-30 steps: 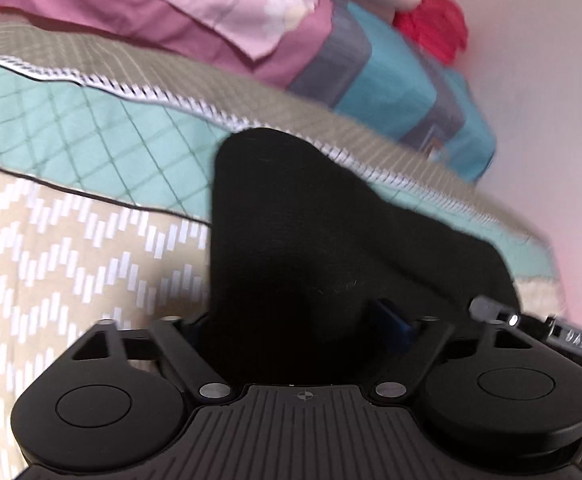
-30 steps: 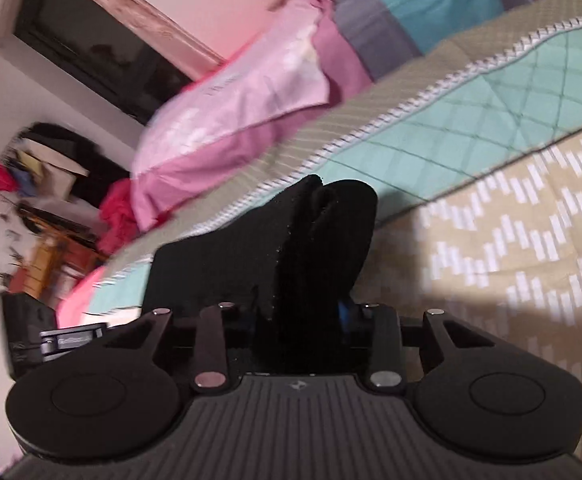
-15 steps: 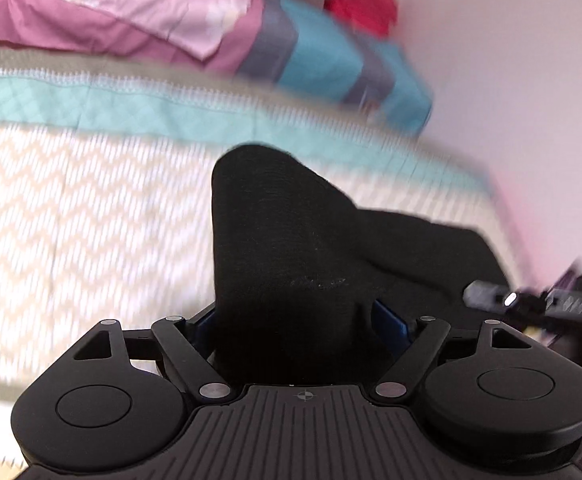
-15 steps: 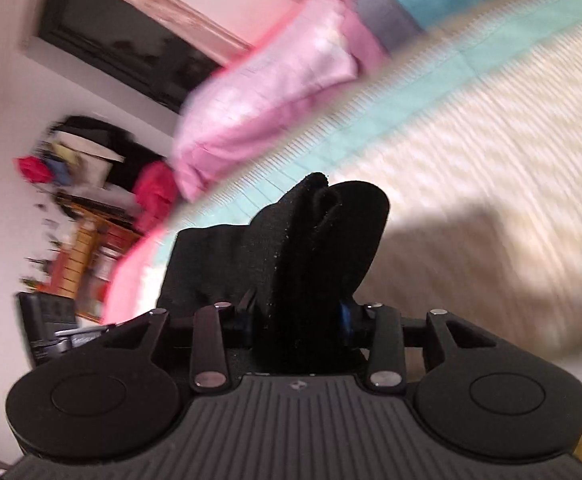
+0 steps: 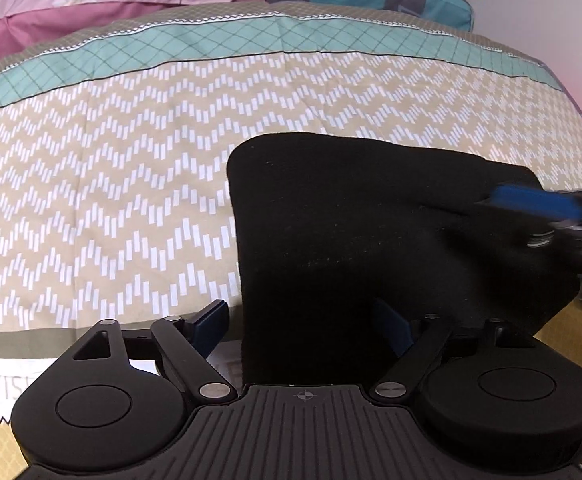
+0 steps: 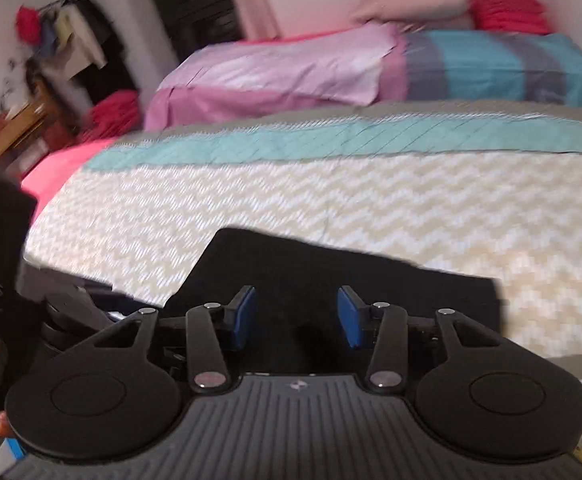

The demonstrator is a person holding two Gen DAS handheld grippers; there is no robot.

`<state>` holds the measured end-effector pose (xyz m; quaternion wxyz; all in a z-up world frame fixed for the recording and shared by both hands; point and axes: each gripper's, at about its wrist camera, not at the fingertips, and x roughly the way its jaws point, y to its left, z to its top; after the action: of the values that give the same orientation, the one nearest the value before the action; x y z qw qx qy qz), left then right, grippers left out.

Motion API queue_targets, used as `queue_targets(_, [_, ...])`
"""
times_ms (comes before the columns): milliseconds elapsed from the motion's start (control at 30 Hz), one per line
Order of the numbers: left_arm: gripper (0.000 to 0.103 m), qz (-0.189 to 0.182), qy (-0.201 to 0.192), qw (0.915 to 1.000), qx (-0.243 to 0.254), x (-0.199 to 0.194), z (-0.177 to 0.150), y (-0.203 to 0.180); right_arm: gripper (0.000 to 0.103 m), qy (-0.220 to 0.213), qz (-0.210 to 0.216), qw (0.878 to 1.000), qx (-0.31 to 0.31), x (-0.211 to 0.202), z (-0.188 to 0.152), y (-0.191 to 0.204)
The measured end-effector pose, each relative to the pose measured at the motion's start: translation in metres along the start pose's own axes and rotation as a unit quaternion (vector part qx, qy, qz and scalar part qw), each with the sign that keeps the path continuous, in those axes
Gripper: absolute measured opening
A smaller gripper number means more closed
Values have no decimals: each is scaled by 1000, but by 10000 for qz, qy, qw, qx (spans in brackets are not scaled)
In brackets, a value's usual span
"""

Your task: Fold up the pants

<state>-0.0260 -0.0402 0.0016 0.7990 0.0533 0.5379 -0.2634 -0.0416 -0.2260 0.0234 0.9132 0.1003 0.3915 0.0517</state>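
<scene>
The black pants (image 5: 363,232) lie folded on the bed near its front edge; they also show in the right wrist view (image 6: 343,276). My left gripper (image 5: 303,326) is open, its blue pads spread wide, with the cloth draped between them and over the right pad. My right gripper (image 6: 296,316) is open and empty, its blue fingertips (image 6: 347,314) apart just above the pants' near edge. The right gripper also shows blurred at the right of the left wrist view (image 5: 551,216), resting at the pants' right side.
The bed cover (image 5: 111,168) has beige zigzag and teal bands. Pink and blue-striped pillows (image 6: 331,72) lie at the head. A wall runs along the right side. Cluttered furniture (image 6: 19,120) stands at the left of the room.
Both grippers carried the pants down toward the front of the bed and opened. The pants now lie flat on the cover instead of hanging bunched between the fingers.
</scene>
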Motion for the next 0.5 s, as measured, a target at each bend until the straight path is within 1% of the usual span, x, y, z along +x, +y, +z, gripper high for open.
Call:
queue_targets(33, [103, -23, 12, 10000, -34, 1, -1, 4, 32, 87, -217, 9997, 68, 12, 1, -10])
queue_targets(67, [103, -31, 32, 10000, -71, 2, -1, 6, 17, 190, -393, 9983, 380, 21, 2, -28])
queue_targets(100, [103, -37, 37, 9999, -99, 3, -1, 8, 0, 200, -415, 9951, 875, 21, 5, -50])
queue_targets(133, [103, -43, 45, 9999, -123, 3, -1, 9, 0, 13, -356, 9900, 1368, 14, 8, -68])
queue_targets(167, [103, -42, 59, 9999, -140, 2, -3, 10, 3, -294, -418, 9856, 1609, 2, 11, -77])
queue_targets(200, [103, -29, 69, 9999, -147, 2, -3, 11, 17, -508, -635, 9838, 1599, -8, 13, -78])
queue_targets(233, [103, -18, 73, 9999, -153, 2, -3, 11, 26, -536, -856, 9840, 1468, -14, 16, -76])
queue_targets(267, [103, 3, 88, 9998, -159, 2, -2, 11, 27, -480, -805, 9869, 1316, -19, 16, -73])
queue_targets(300, [103, 27, 102, 9998, -162, 3, -1, 11, 28, -370, -609, 9907, 1160, -22, 14, -68])
queue_targets(333, [103, 56, 111, 9998, -152, 3, 0, 10, 33, -236, -479, 9939, 961, -22, 9, -61])
queue_targets(367, [103, 92, 118, 9998, -132, 3, 0, 9, 36, -100, -527, 9963, 665, -21, 4, -53])
queue_targets(400, [103, 135, 123, 9998, -107, 1, 0, 6, 39, 33, -792, 9963, 330, -18, -3, -48])
queue_targets(433, [103, 177, 126, 9997, -74, 1, 1, 5, 34, 138, -1084, 9939, 158, -12, -9, -45])
queue_targets(467, [103, 208, 129, 9997, -45, 0, 1, 3, 27, 167, -1237, 9919, 235, -13, -13, -52])
queue_targets(500, [103, 258, 136, 9996, -27, -1, 1, 2, 21, 105, -1318, 9903, 419, -20, -16, -59])
